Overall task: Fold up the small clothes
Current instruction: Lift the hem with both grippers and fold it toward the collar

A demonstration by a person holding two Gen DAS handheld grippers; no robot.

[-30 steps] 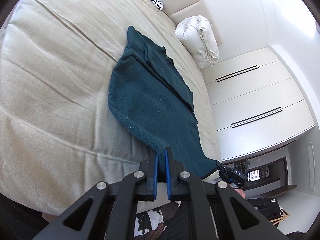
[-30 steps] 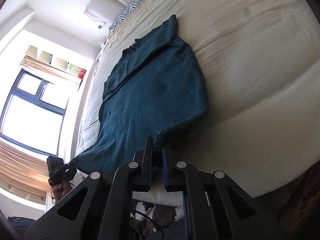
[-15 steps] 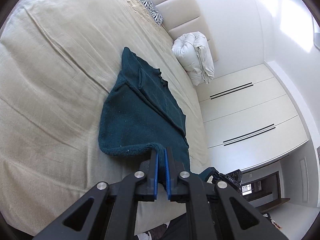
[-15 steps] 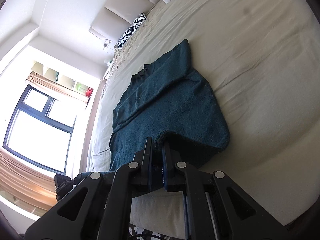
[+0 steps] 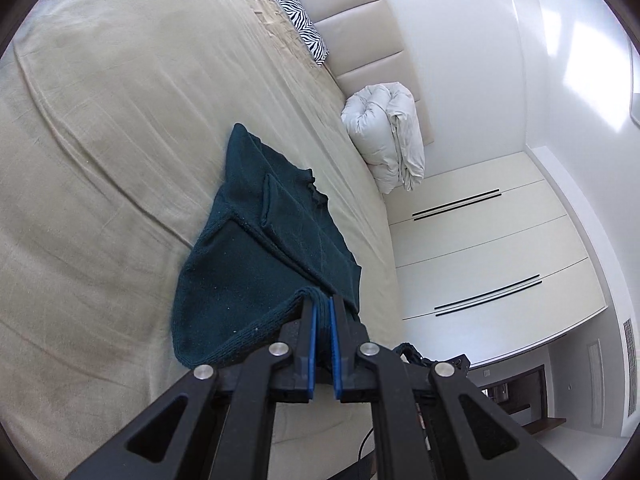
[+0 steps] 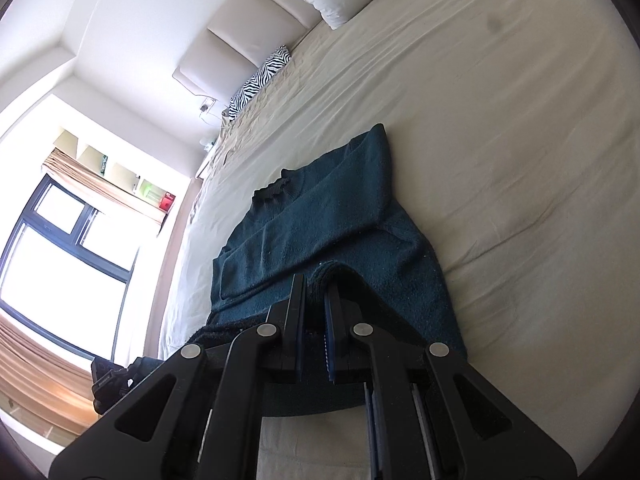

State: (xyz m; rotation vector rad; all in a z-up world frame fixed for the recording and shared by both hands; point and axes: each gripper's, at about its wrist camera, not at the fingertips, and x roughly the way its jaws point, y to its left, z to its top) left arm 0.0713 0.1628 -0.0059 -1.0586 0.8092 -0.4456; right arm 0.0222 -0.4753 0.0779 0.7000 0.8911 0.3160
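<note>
Now: hem lifted over dark teal knitted sweater on beige bedsheet.
Both my left gripper and right gripper clamp hem corners; collar lies straight ahead, along the sweater's long axis.

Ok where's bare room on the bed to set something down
Bare sheet lies wide on the sweater's left, up toward the zebra pillow. The strip between sweater and rolled duvet is narrower. Both grippers crowd the hem.
</note>
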